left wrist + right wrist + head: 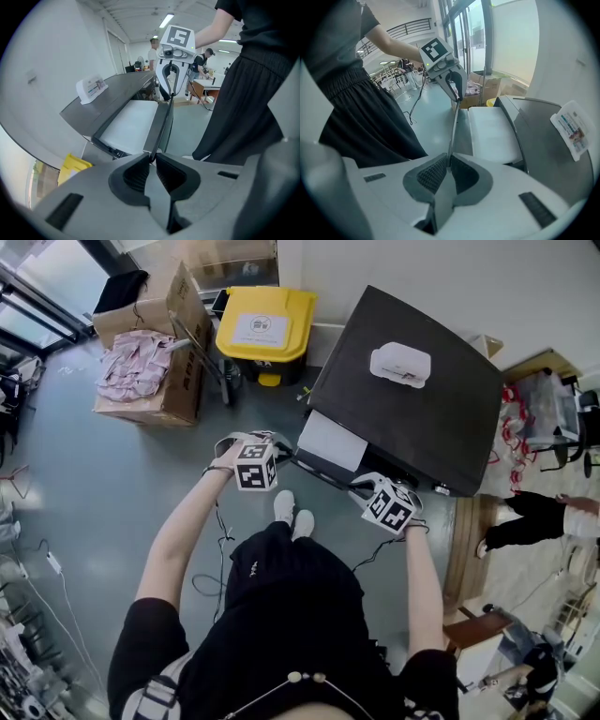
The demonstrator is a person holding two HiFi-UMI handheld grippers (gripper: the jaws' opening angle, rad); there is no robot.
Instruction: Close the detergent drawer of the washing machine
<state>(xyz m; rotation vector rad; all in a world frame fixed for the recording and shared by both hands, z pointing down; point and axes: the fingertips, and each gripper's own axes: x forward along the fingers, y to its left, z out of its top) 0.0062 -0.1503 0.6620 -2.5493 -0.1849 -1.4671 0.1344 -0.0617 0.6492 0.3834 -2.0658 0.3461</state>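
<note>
The dark washing machine (pixel 422 418) stands in front of me with its detergent drawer (pixel 333 440) pulled out, white inside. My left gripper (pixel 270 442) is shut on the left end of the drawer's thin dark front edge (pixel 161 123). At the other end, my right gripper (pixel 367 484) is shut on the same edge (pixel 453 129). In the left gripper view the pads (pixel 139 174) pinch the edge at the left gripper (pixel 152 157), and the right gripper (pixel 169 89) shows at the far end. The right gripper view shows the right gripper (pixel 448 161) clamped likewise, with the left gripper (pixel 453 90) opposite.
A white box (pixel 400 365) lies on the machine's top. A yellow bin (pixel 265 324) and a cardboard box (pixel 173 381) of pink cloth stand at the back left. Cables (pixel 211 568) trail on the floor. Another person's legs (pixel 530 518) are at the right.
</note>
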